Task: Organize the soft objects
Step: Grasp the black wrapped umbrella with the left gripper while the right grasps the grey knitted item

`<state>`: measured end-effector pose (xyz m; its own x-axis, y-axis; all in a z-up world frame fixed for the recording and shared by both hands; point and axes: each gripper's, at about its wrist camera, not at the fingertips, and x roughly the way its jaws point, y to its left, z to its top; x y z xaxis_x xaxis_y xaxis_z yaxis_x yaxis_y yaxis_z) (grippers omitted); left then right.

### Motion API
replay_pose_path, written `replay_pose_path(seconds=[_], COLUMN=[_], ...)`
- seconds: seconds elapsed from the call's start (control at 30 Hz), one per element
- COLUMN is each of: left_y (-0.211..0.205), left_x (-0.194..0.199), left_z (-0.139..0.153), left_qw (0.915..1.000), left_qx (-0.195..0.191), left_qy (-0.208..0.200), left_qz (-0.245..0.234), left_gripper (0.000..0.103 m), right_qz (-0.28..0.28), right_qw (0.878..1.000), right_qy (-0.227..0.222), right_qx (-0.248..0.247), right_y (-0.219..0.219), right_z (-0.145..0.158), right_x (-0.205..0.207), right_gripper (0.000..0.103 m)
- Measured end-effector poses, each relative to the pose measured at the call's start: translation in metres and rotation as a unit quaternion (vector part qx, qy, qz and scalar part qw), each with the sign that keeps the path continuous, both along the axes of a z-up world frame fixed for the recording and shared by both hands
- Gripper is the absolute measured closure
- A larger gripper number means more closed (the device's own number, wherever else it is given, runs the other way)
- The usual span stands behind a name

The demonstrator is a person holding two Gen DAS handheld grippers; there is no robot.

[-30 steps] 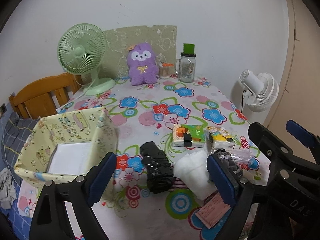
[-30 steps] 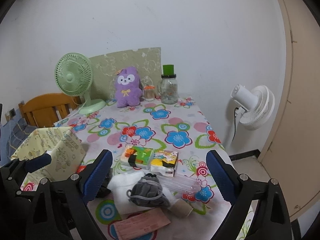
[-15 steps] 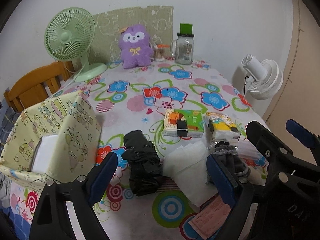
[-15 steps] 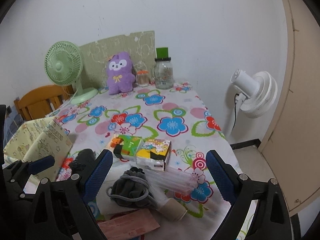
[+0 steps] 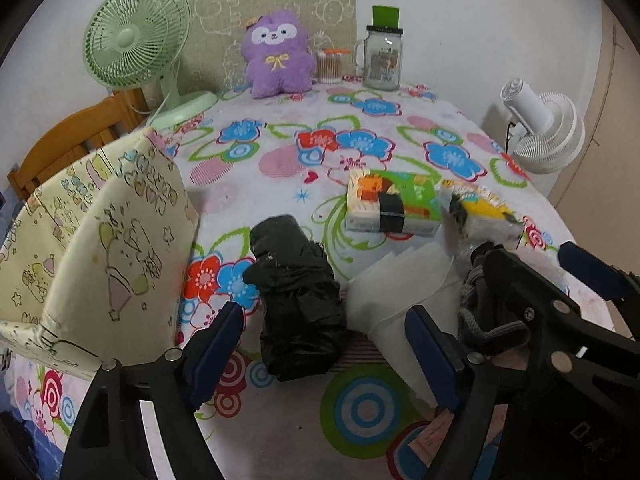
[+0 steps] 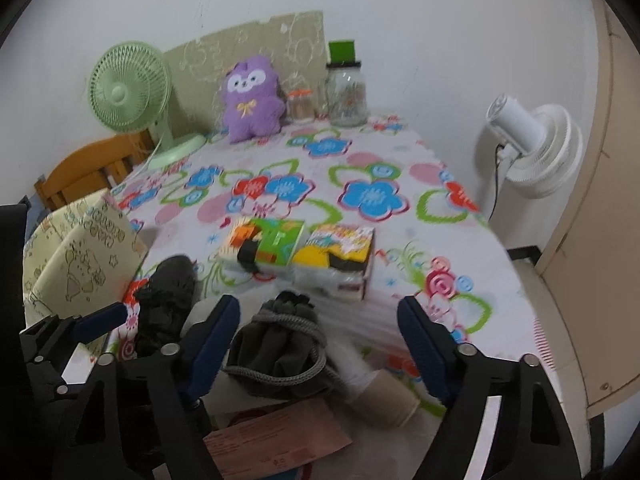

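My left gripper (image 5: 324,352) hangs low over the near table edge, jaws closing, with a black folded bundle (image 5: 296,300) lying between the fingers and untouched. A white cloth (image 5: 392,292) lies just right of the bundle. My right gripper (image 6: 318,344) is likewise closing around a grey drawstring pouch (image 6: 280,352), its pads clear of the pouch. The yellow printed fabric box (image 5: 100,240) stands at the left. A purple plush (image 5: 276,56) sits at the far end.
Two tissue packs (image 5: 392,204) (image 5: 480,212) lie mid-table. A beige roll (image 6: 384,400) and a pink slip (image 6: 276,440) lie near the edge. At the back stand a green fan (image 5: 136,40) and a jar (image 5: 382,56). A white fan (image 6: 532,148) and a wooden chair (image 5: 68,140) flank the table.
Both grippers have sunk and tilted down toward the table, and their jaws have narrowed. The black bundle and the grey pouch now lie between the fingers.
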<state>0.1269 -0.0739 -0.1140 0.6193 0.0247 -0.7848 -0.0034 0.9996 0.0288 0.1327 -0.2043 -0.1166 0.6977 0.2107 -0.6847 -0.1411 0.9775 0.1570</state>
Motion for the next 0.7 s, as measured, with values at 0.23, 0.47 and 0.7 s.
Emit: replay_pose_path(seconds=[0.23, 0.47, 0.7], left_y=[0.001, 0.007, 0.011], left_x=[-0.001, -0.003, -0.004], left_z=[-0.005, -0.008, -0.001], left_qw=[1.0, 0.9999, 0.9997], left_qx=[-0.002, -0.008, -0.019], left_qy=[0.004, 0.006, -0.006], left_qz=[-0.007, -0.011, -0.011], left_gripper=[0.021, 0.026, 0.027], right_qz=[0.022, 0.032, 0.012], right_qw=[0.999, 0.999, 1.0], right_qy=[0.027, 0.036, 0.023], right_qx=[0.018, 0.015, 0.012], right_y=[0.01, 0.022, 0.017], right_z=[-0.009, -0.011, -0.005], right_x=[0.004, 0.004, 0.007], right_gripper=[0.04, 0.058, 0.062])
